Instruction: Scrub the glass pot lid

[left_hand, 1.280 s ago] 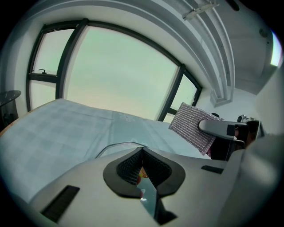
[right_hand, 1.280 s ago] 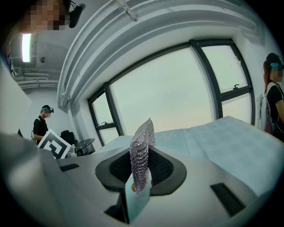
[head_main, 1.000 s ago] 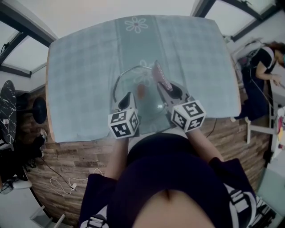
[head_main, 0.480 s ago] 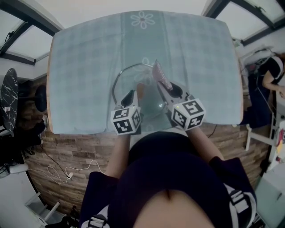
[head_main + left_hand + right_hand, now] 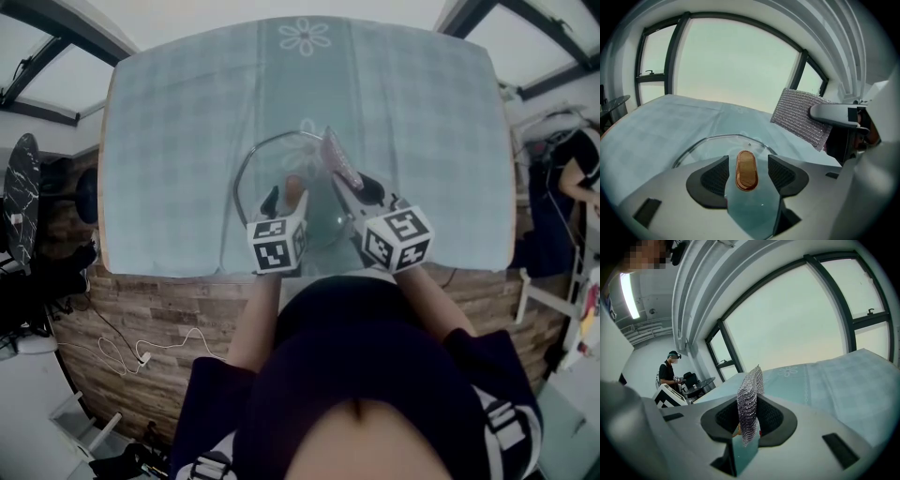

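L hand-held gripper (image 5: 748, 172) just opened round knob (image 5: 746, 164); R gripper (image 5: 749, 420) clamps scourer (image 5: 750, 392).

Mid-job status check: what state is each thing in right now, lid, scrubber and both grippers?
Glass lid: lying on the tablecloth, knob up.
Knob: between the left jaws, not gripped.
Left gripper: open, jaws have just been opening.
Right gripper: shut on the mesh scrubber.
Mesh scrubber: clamped, sticking up from the jaws.

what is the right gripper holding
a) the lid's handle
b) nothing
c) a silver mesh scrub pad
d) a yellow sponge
C: in the right gripper view, the right gripper has its jaws closed on a silver mesh scrub pad that sticks up between them.
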`<state>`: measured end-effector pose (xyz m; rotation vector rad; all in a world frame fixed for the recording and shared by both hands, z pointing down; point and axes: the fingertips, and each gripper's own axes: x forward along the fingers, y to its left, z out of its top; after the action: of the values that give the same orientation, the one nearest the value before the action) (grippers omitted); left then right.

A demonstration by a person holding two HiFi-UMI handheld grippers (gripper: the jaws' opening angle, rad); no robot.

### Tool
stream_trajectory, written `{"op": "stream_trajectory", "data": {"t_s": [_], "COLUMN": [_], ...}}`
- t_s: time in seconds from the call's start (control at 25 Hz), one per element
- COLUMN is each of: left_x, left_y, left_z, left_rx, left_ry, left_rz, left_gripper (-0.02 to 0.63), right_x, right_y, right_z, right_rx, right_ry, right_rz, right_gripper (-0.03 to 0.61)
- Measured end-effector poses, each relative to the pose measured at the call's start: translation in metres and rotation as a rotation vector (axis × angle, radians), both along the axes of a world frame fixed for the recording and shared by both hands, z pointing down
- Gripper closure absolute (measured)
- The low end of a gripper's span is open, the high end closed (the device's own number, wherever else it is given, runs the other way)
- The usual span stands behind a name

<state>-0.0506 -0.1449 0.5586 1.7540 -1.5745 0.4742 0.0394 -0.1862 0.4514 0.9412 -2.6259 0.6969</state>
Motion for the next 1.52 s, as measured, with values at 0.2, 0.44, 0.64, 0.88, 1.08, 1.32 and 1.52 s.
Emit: {"op": "stream_trajectory", "data": {"t_s": [0.2, 0.44, 0.64, 0.88, 1.08, 1.32, 1.52], "left_x": [0.003, 0.003, 0.004, 0.0, 0.0, 0.002, 0.0], "left_y": [-0.006, -0.015, -0.016, -0.015, -0.017, -0.018, -0.018], "left_z": [0.014, 0.025, 0.039, 0.046, 0.047, 0.044, 0.044], "left_rx": [-0.018, -0.021, -0.053, -0.042, -0.017, -0.015, -0.028], "left_ry": [-0.047, -0.132, -0.148, -0.206, -0.229, -0.216, -0.197], "left_rz": [-0.007, -0.022, -0.032, -0.055, -0.046, -0.044, -0.048], "left_gripper": [0.365, 0.367, 0.368, 0.417, 0.443, 0.446, 0.446], "right_x": [-0.002, -0.005, -0.005, -0.006, -0.006, -0.004, -0.003], "right_y": [-0.004, -0.006, -0.01, -0.011, -0.013, -0.012, -0.012], "right_z": [0.006, 0.011, 0.014, 0.015, 0.016, 0.015, 0.012], "right_rx": [-0.017, -0.031, -0.04, -0.045, -0.047, -0.044, -0.036], "right_ry": [-0.002, -0.003, -0.005, -0.008, -0.009, -0.01, -0.011], "right_rz": [-0.022, -0.042, -0.048, -0.054, -0.05, -0.047, -0.039], "right_gripper": [0.499, 0.499, 0.499, 0.499, 0.499, 0.499, 0.499]}}
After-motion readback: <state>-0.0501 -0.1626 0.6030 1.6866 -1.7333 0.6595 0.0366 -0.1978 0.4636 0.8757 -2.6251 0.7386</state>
